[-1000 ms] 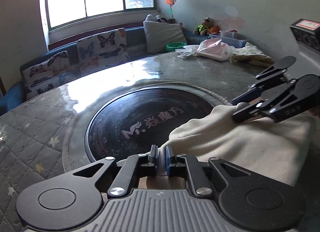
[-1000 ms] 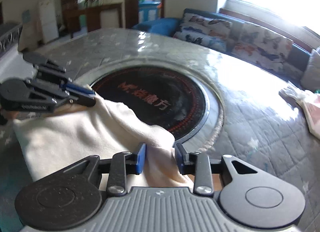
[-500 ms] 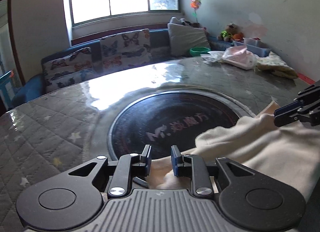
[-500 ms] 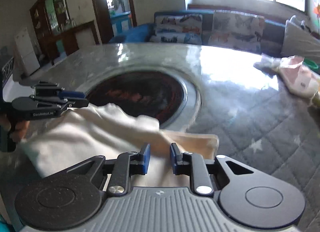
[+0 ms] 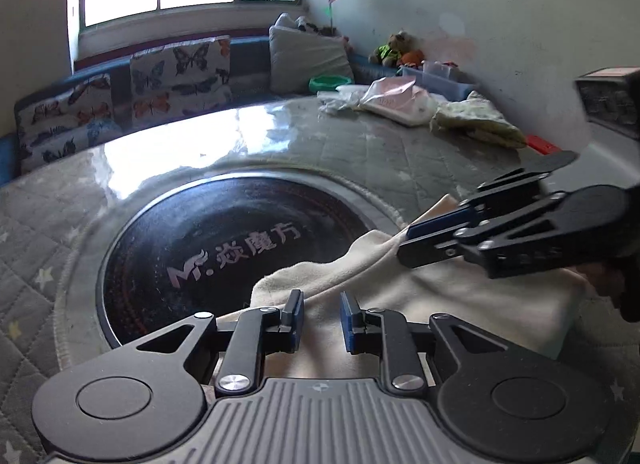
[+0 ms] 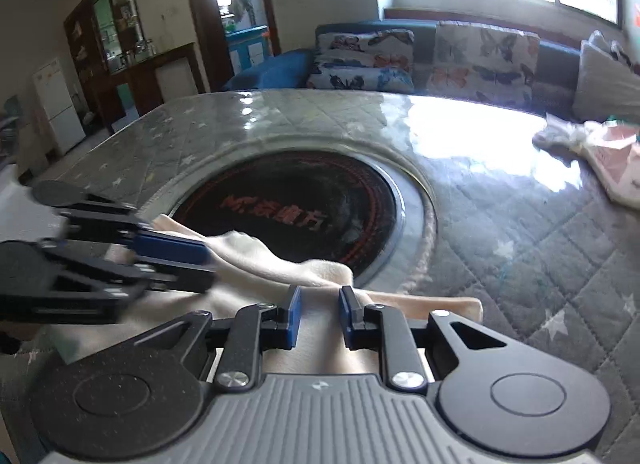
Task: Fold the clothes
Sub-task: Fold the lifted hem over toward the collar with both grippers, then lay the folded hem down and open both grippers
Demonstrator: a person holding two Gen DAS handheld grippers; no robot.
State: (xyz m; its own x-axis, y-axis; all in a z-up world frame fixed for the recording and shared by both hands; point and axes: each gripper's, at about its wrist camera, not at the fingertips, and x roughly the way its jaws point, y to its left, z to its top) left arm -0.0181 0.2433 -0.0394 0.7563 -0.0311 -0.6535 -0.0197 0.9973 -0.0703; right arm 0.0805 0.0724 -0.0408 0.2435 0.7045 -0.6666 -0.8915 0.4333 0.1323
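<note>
A cream garment (image 5: 460,296) lies folded on the round table, its far edge over the black centre disc (image 5: 224,240). My left gripper (image 5: 321,316) is open, its jaws apart just above the garment's near edge. My right gripper (image 6: 319,314) is also open over the same garment (image 6: 280,264). Each gripper shows in the other's view, the right one (image 5: 408,242) low over the cloth's far edge and the left one (image 6: 208,264) likewise at the left.
The quilted table cover (image 5: 360,151) surrounds the disc. A pile of other clothes (image 5: 400,101) and a yellowish garment (image 5: 476,121) lie at the table's far right edge. A sofa with butterfly cushions (image 6: 440,55) runs behind the table.
Both grippers opened and let go of the cream garment, which now rests folded on the table. The right gripper has come back close over the cloth's far edge.
</note>
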